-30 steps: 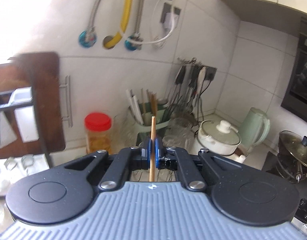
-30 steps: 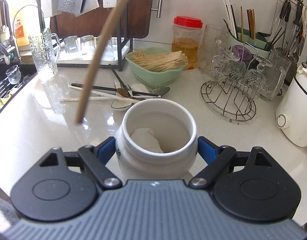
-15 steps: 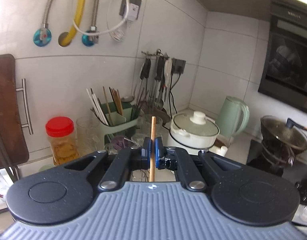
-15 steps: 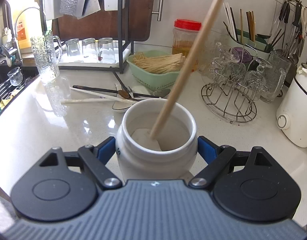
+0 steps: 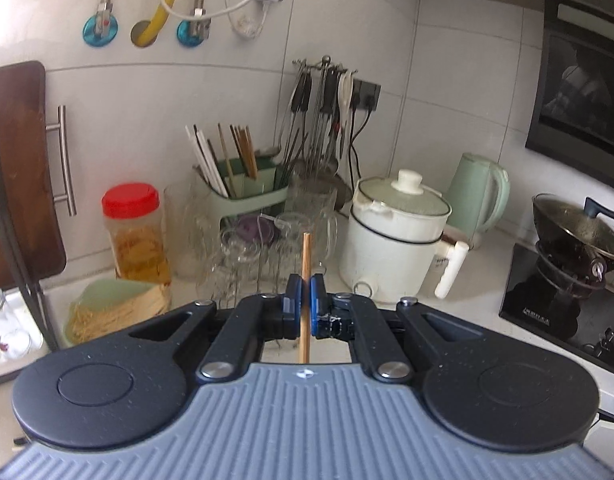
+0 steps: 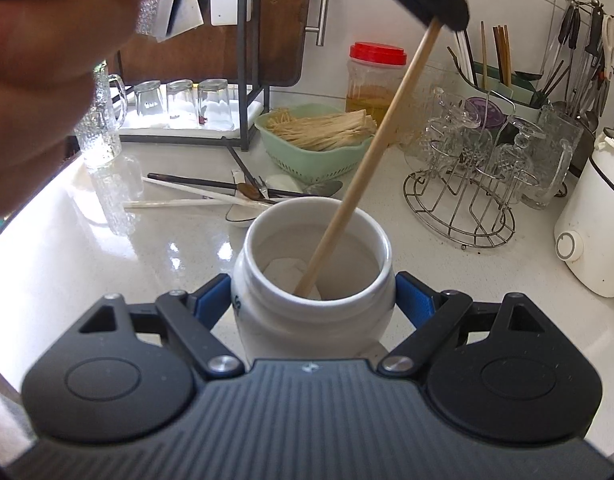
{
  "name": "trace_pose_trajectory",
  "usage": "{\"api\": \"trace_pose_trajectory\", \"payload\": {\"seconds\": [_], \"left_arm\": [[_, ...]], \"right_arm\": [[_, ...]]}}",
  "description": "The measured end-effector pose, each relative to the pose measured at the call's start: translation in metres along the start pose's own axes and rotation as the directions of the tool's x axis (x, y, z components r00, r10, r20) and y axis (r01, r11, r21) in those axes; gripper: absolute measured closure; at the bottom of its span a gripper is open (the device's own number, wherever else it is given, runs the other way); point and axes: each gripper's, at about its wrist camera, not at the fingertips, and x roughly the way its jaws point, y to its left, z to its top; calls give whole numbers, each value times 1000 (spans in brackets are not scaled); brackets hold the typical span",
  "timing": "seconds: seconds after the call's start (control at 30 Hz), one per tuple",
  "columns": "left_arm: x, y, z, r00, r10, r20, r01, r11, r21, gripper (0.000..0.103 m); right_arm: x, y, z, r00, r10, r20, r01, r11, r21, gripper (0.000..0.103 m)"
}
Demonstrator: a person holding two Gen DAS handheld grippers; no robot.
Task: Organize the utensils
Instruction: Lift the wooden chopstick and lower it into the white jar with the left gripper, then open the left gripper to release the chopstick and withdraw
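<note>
My left gripper is shut on a wooden chopstick, held upright between its blue pads. In the right wrist view that chopstick slants down from the left gripper at the top into a white ceramic jar; its lower tip rests on the jar's bottom beside a white wad. My right gripper is shut on the jar, one blue pad on each side. Behind the jar, several loose chopsticks and spoons lie on the white counter.
A person's hand fills the upper left. A green basket of sticks, a red-lidded jar, a wire rack of glasses, a green utensil holder, a white cooker and a kettle crowd the counter's back.
The left gripper came down with the chopstick, whose lower end swung from left of the jar into the jar and down to its bottom. The right gripper and jar stayed still.
</note>
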Motion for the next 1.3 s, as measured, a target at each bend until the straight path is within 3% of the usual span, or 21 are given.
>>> {"api": "trace_pose_trajectory", "payload": {"seconds": [0.43, 0.57, 0.67, 0.7, 0.8, 0.83, 1.07, 1.3], "left_arm": [[0, 6, -6, 992, 26, -125, -29, 999, -24, 98], [1, 13, 1, 989, 23, -148, -35, 996, -80, 97], [-3, 15, 4, 987, 9, -160, -26, 994, -106, 94], [-5, 14, 5, 987, 12, -162, -29, 994, -104, 88], [-14, 12, 5, 986, 42, -159, -59, 993, -99, 67], [-19, 12, 5, 987, 49, -152, -65, 992, -104, 65], [-51, 10, 0, 981, 134, -137, -156, 975, -160, 64], [-80, 2, -19, 949, 276, -153, -306, 924, -231, 64]], "right_arm": [[-1, 1, -1, 1000, -6, 10, 6, 1000, 7, 13], [-1, 2, -2, 1000, -14, 15, 14, 1000, 8, 13], [-1, 2, -2, 1000, -15, 18, 15, 1000, 10, 13], [-1, 2, -2, 1000, -15, 20, 14, 1000, 11, 13], [-1, 0, -2, 1000, -15, 21, 15, 1000, 15, 13], [-2, 0, -2, 1000, -17, 21, 16, 1000, 18, 13], [-1, -6, -3, 1000, 0, 25, 0, 1000, 2, 13], [-3, -11, -4, 999, 37, 35, -36, 999, -30, 13]]}}
